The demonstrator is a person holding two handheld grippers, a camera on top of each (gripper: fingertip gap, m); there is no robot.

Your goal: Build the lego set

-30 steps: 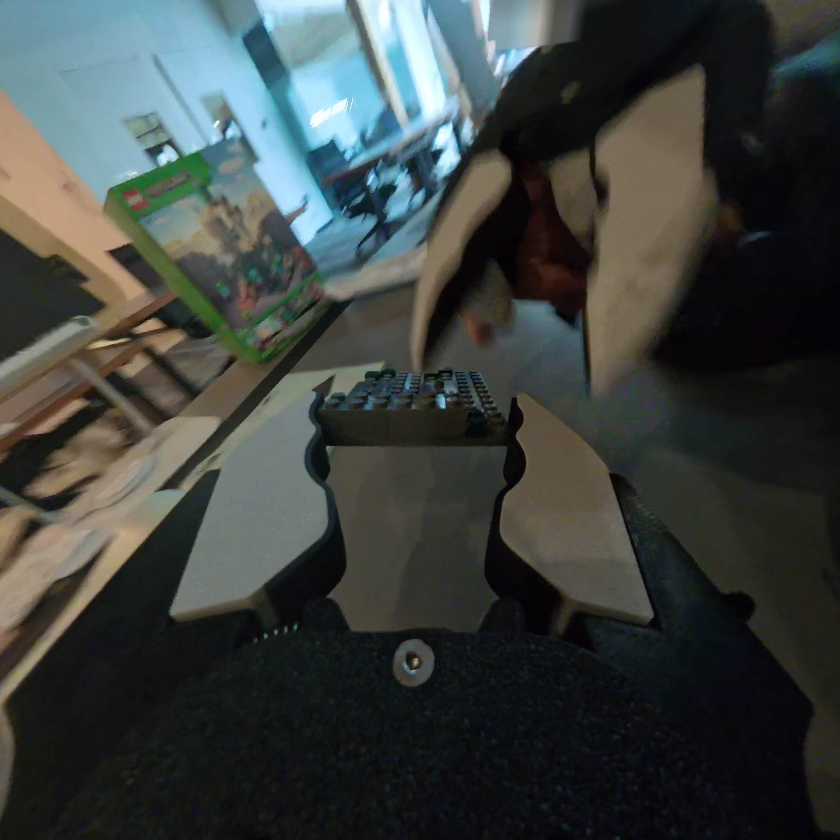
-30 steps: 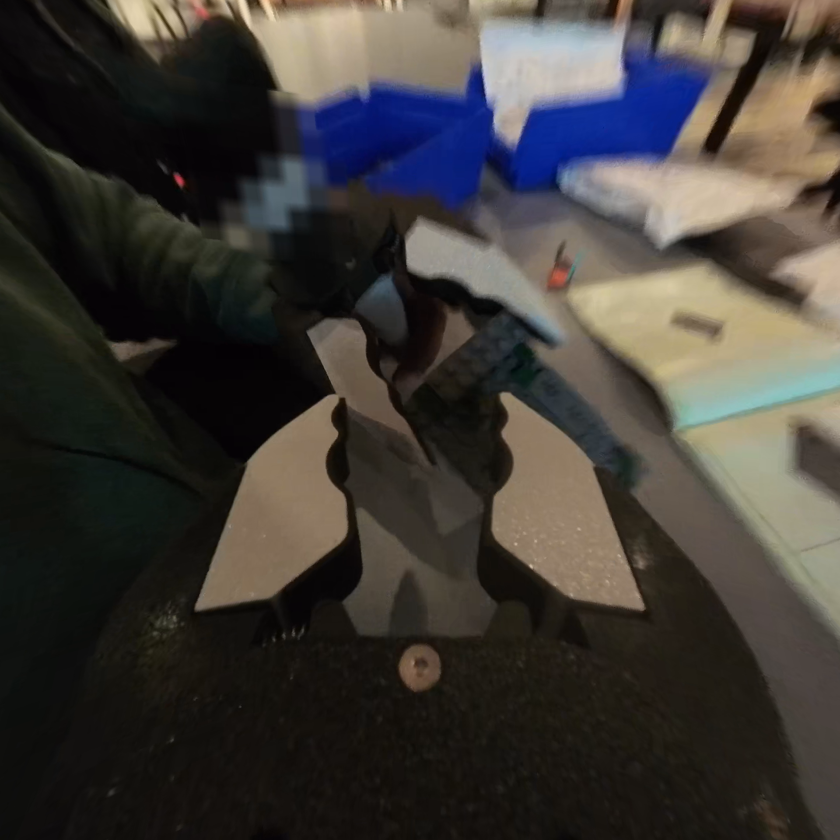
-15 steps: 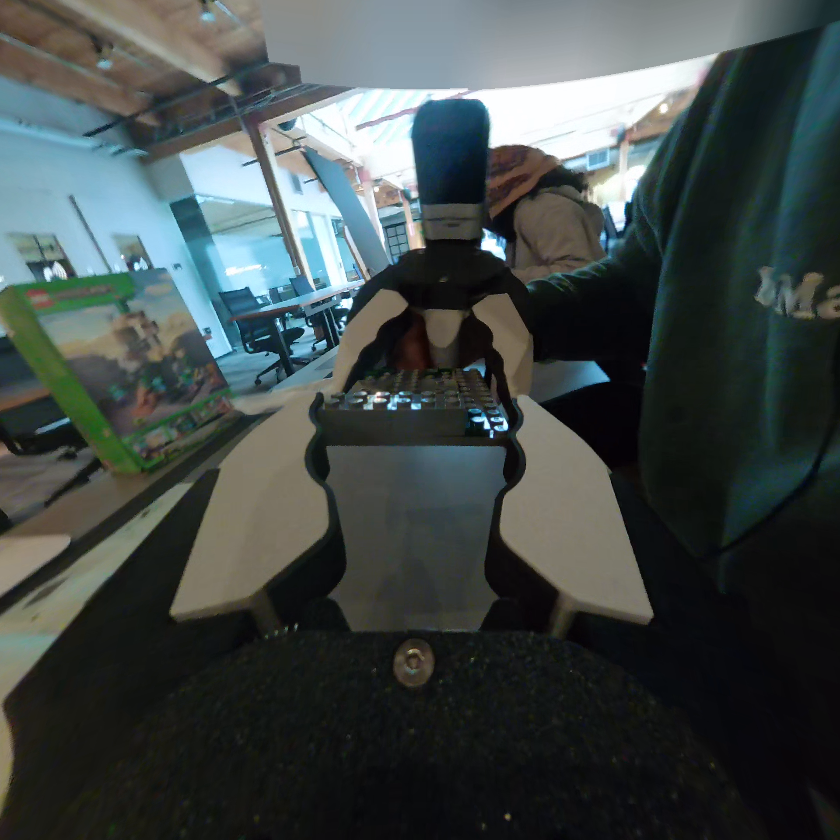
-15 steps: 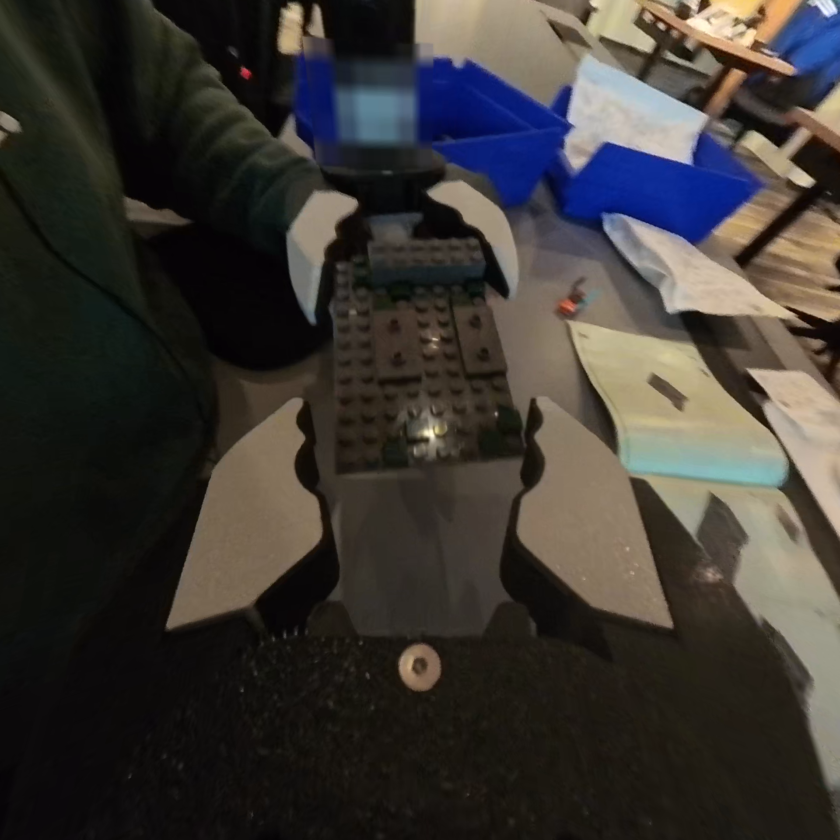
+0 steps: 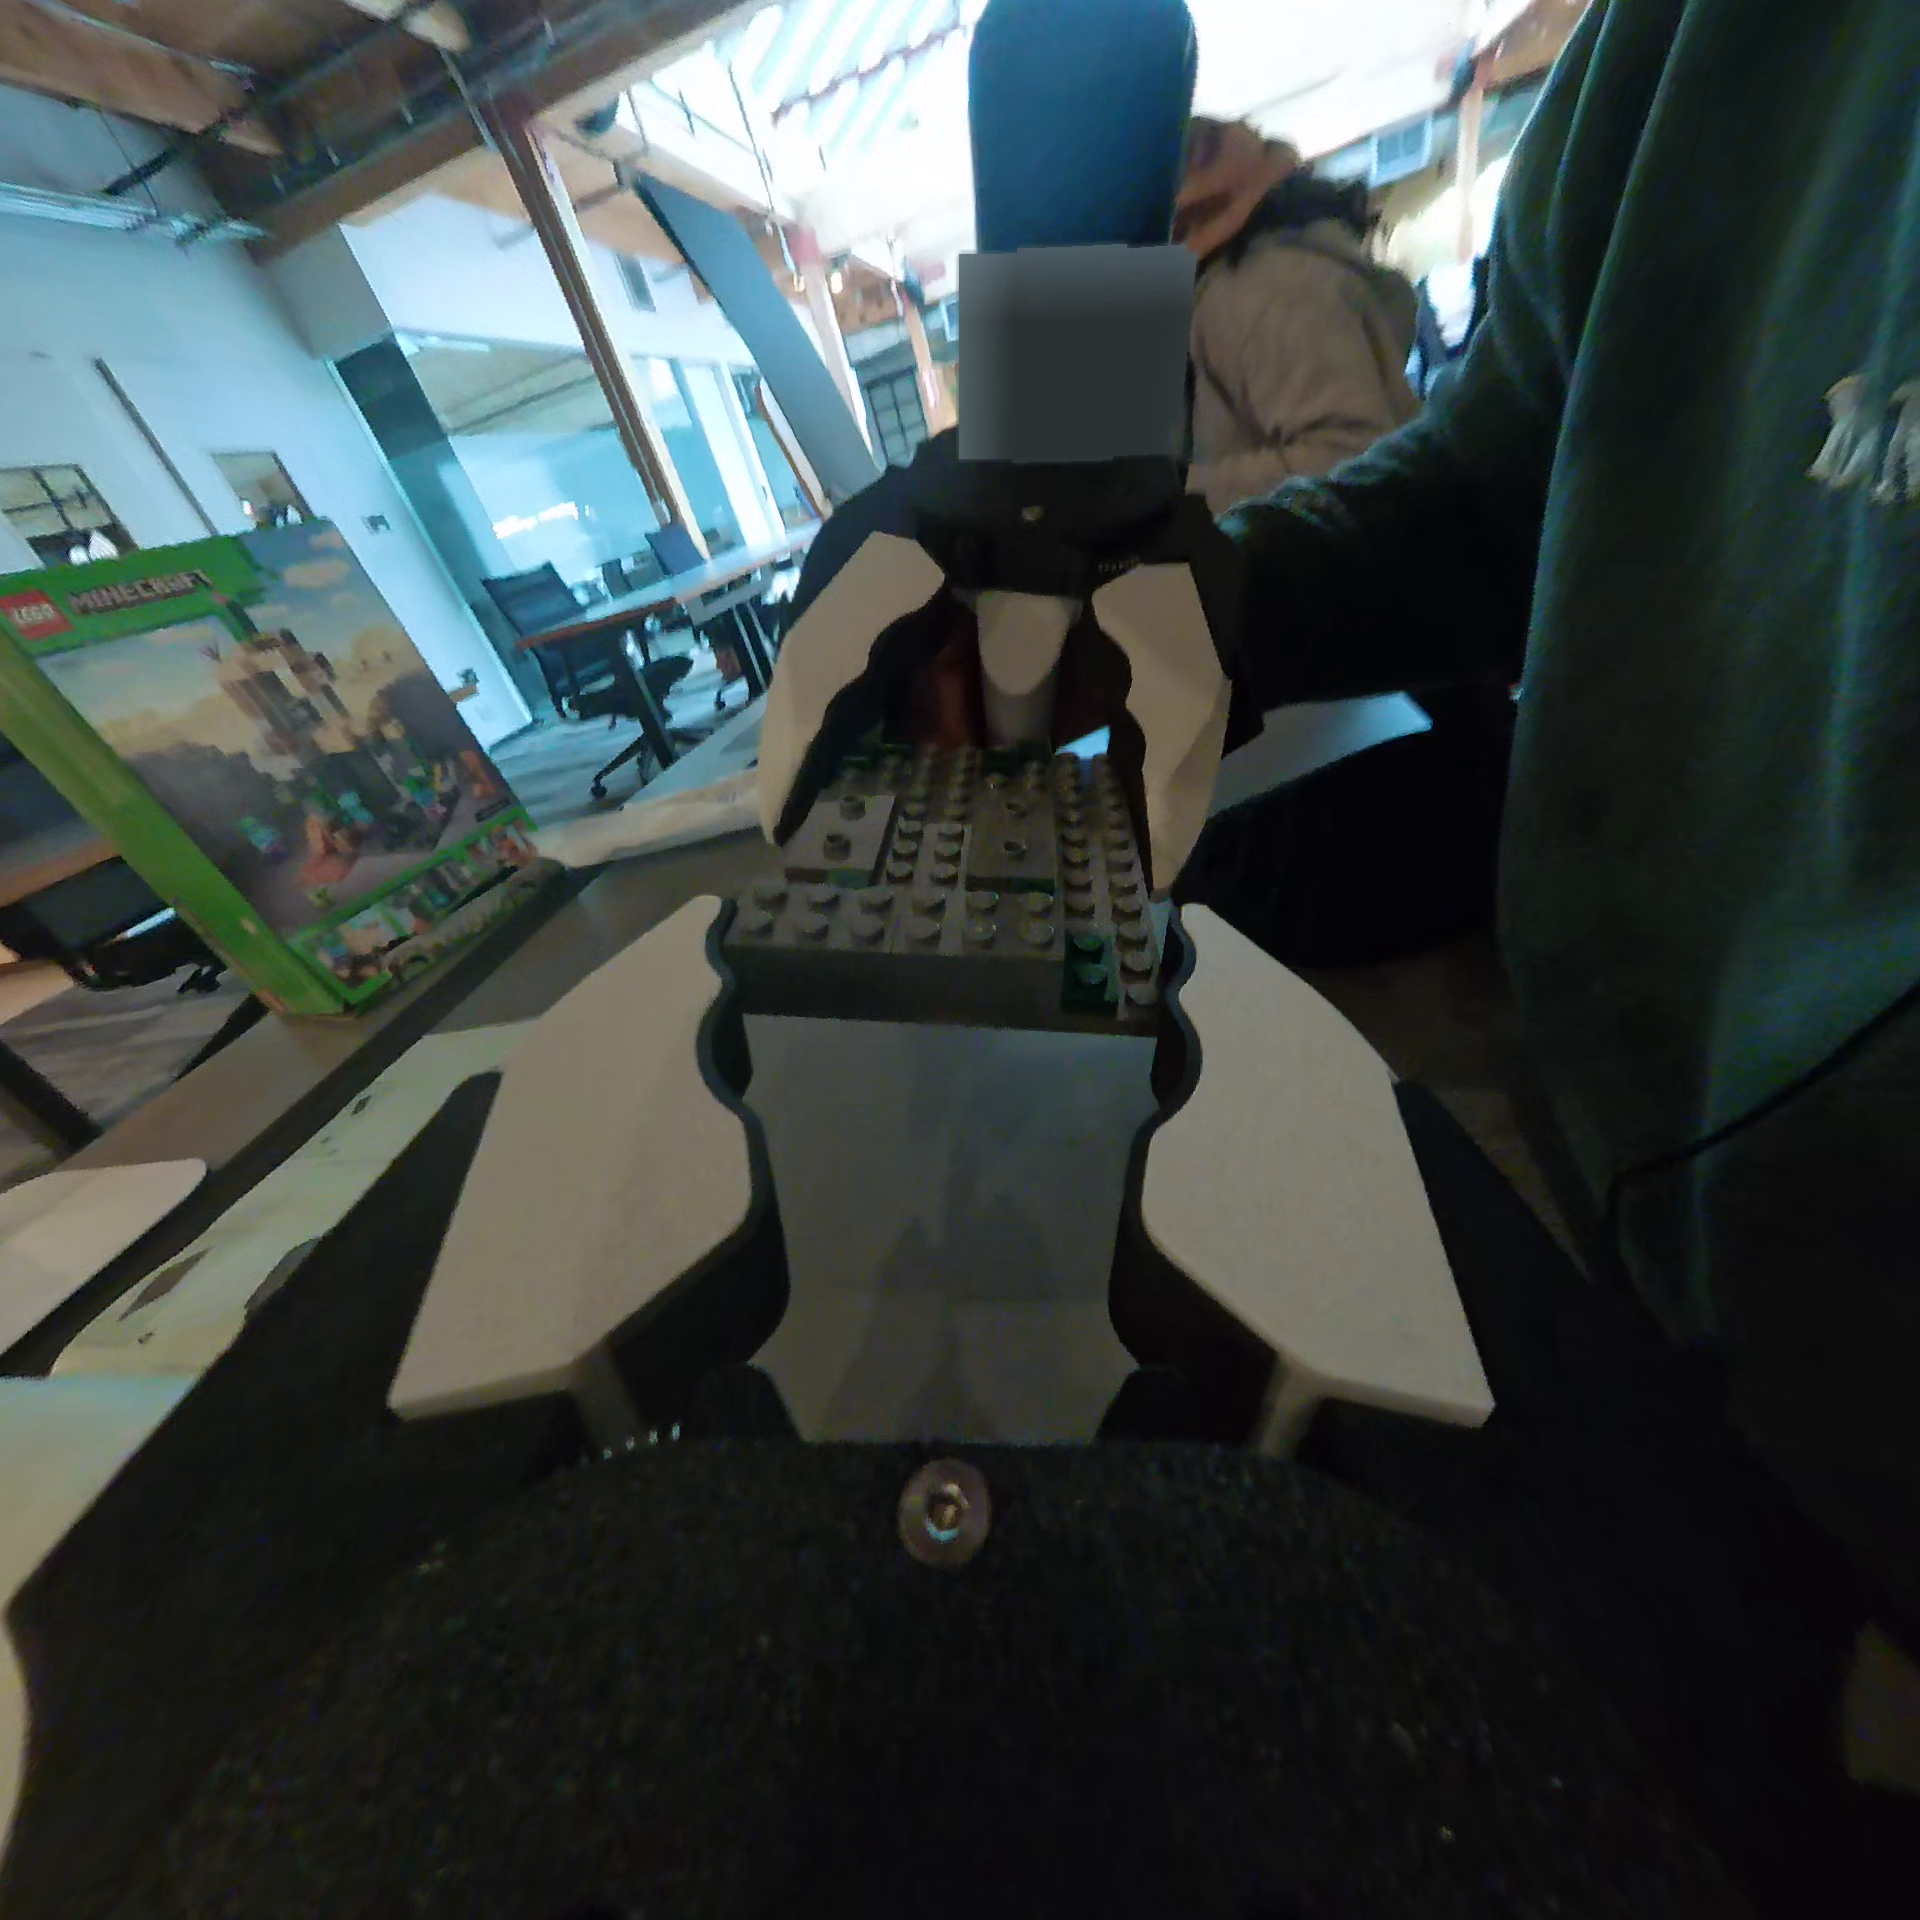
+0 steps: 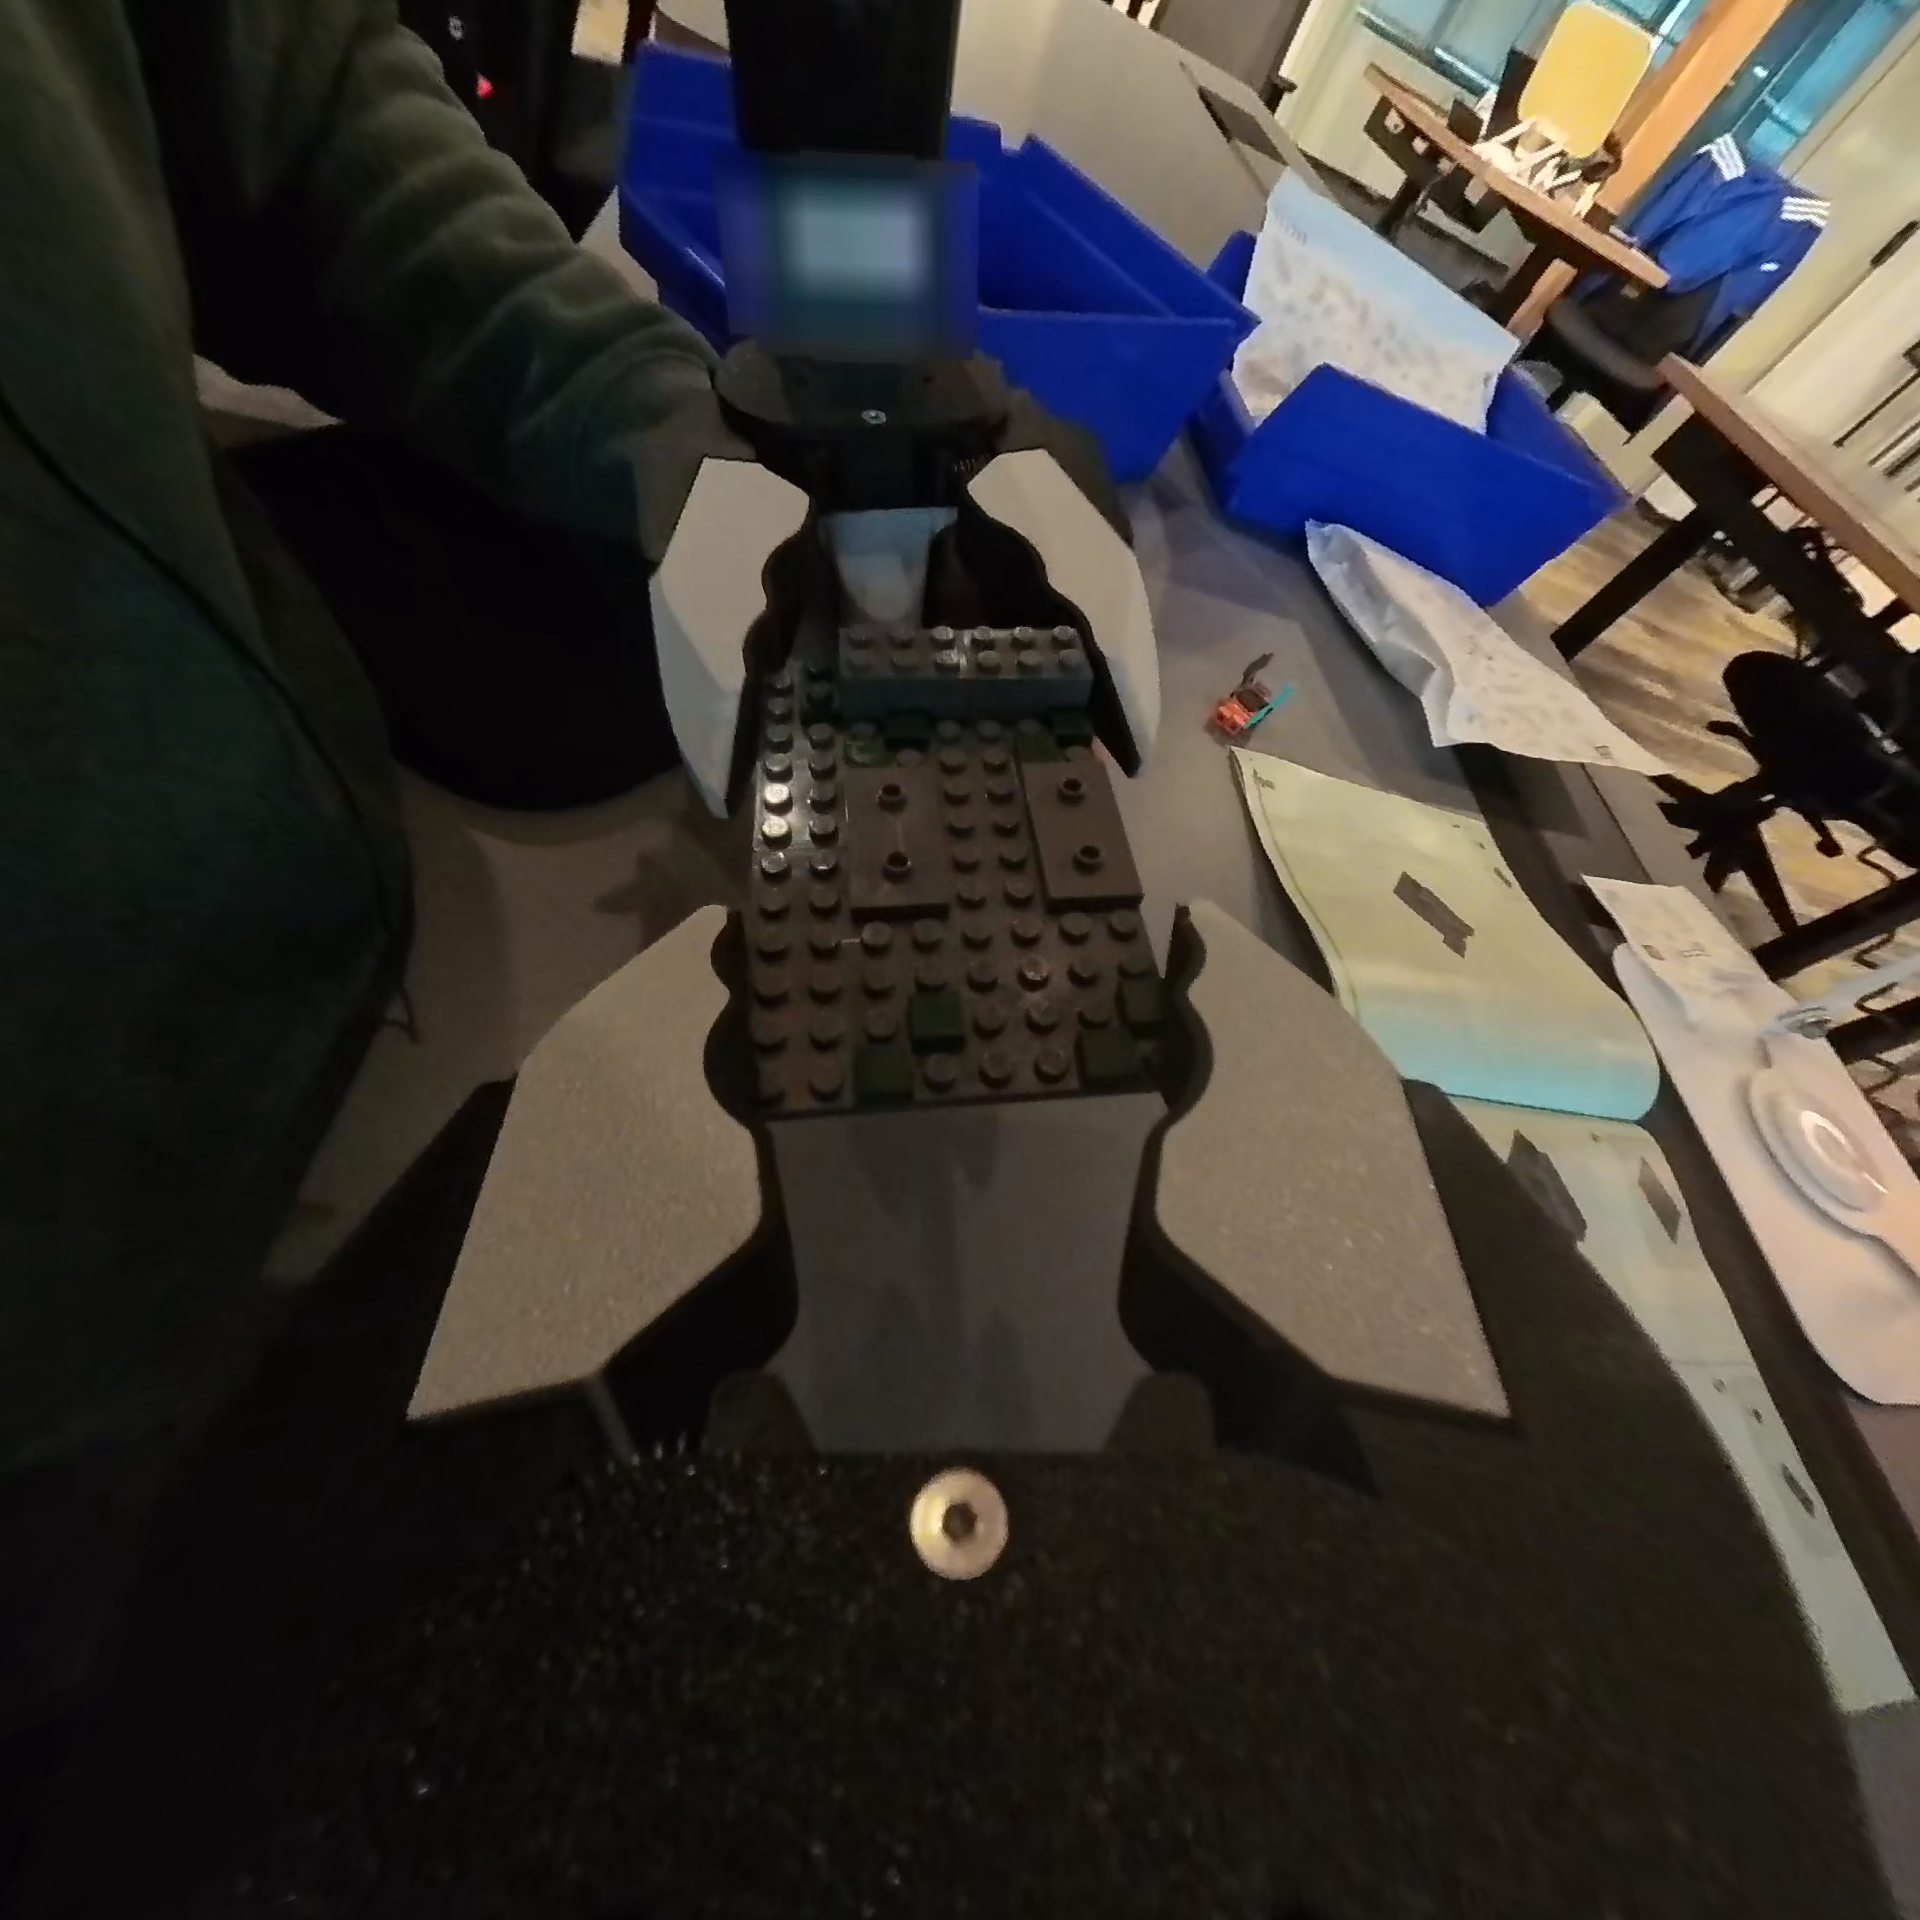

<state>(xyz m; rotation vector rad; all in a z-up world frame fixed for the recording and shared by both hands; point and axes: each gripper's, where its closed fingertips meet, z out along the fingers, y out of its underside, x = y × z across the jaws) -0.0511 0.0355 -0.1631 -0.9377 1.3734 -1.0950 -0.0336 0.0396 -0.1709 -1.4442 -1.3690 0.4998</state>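
A dark grey lego baseplate [image 5: 987, 862] with grey tiles and small green pieces is held in the air above the table. My left gripper [image 5: 945, 966] is shut on its near end, where a row of grey bricks [image 5: 894, 930] sits. The right gripper [image 5: 987, 748] faces it from the far end. In the right wrist view my right gripper [image 6: 956, 987] is closed on the other end of the same plate [image 6: 935, 935], fingertips against its side edges. The left gripper [image 6: 904, 665] holds the far end by the grey bricks [image 6: 966, 670].
A green lego box [image 5: 260, 769] stands on the table at the left. Blue bins [image 6: 1091, 312], an instruction booklet [image 6: 1434, 935], paper bags [image 6: 1475, 675] and a small red and teal piece [image 6: 1247, 707] lie to the right. A dark green sleeve [image 6: 364, 260] is close on the left.
The right gripper came out of a blurred, tilted pose, lined up opposite the left one and narrowed onto the plate's end. The plate now lies level between both grippers.
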